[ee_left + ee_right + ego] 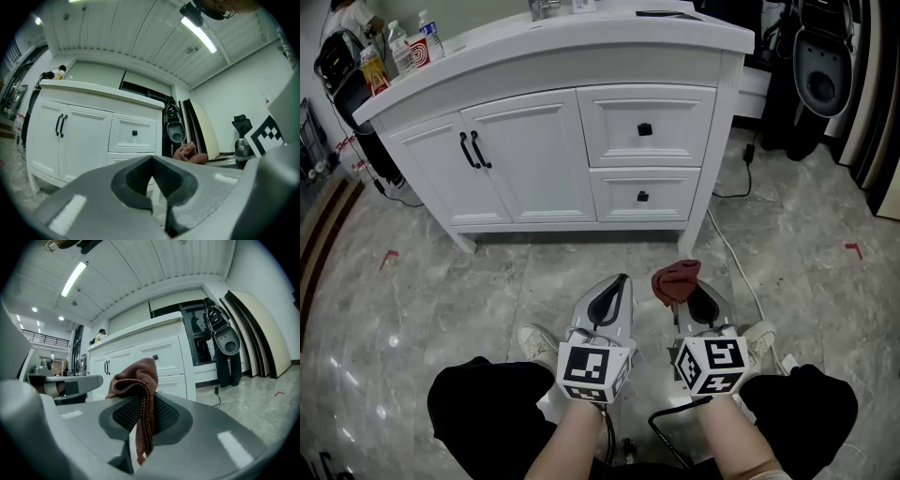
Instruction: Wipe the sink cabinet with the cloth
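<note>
A white sink cabinet [553,131] stands ahead, with two doors on the left and two drawers on the right; it also shows in the left gripper view [89,136] and the right gripper view [140,359]. My right gripper [680,286] is shut on a reddish-brown knitted cloth [675,278], which bunches above the jaws and hangs down between them [138,390]. My left gripper [617,286] is beside it, shut with nothing between its jaws [152,161]. Both are held low over the floor, well short of the cabinet. The cloth [190,152] is visible from the left gripper too.
Bottles and a red-and-white cup [417,49] stand on the counter's left end. A white cable [736,262] runs across the marble floor by the cabinet's right leg. A black chair-like object [820,66] and leaning boards [255,329] stand at the right. The person's shoes [534,342] are below the grippers.
</note>
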`<action>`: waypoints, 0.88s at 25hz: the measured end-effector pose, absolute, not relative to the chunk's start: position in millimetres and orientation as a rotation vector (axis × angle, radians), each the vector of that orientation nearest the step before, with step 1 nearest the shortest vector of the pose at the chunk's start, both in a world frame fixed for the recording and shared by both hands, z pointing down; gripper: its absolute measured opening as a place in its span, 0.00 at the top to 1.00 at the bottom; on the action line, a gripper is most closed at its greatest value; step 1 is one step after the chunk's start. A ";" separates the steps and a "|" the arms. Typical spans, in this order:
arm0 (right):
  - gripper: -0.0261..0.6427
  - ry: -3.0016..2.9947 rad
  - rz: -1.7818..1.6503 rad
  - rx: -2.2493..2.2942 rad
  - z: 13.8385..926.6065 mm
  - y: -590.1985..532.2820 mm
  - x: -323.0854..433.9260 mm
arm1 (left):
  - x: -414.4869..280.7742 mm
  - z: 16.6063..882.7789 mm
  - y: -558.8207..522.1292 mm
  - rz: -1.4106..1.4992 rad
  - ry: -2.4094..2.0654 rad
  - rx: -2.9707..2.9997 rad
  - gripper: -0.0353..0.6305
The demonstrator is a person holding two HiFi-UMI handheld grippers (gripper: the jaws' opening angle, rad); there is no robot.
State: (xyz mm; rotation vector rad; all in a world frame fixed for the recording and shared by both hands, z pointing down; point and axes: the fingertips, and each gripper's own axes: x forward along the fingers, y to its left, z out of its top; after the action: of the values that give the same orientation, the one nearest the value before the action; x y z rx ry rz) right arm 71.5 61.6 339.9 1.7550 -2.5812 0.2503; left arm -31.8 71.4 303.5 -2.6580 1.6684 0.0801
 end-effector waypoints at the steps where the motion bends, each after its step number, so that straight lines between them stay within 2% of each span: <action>1: 0.83 -2.583 0.248 1.756 337.7 63.5 71.9 | -31.6 305.3 72.7 0.049 1.670 -2.671 0.94; 5: 0.83 -2.603 0.255 1.767 328.3 65.1 74.1 | -33.3 310.8 73.5 -0.081 1.689 -2.696 0.95; 22: 0.83 -2.597 0.314 1.750 337.6 59.1 65.8 | -31.4 310.0 68.4 -0.027 1.675 -2.717 0.94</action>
State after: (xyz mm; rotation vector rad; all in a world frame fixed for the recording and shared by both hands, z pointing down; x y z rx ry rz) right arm 65.8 59.1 337.6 1.7502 -2.5973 0.3142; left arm -31.4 68.4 310.0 -2.7171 1.6753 -0.0267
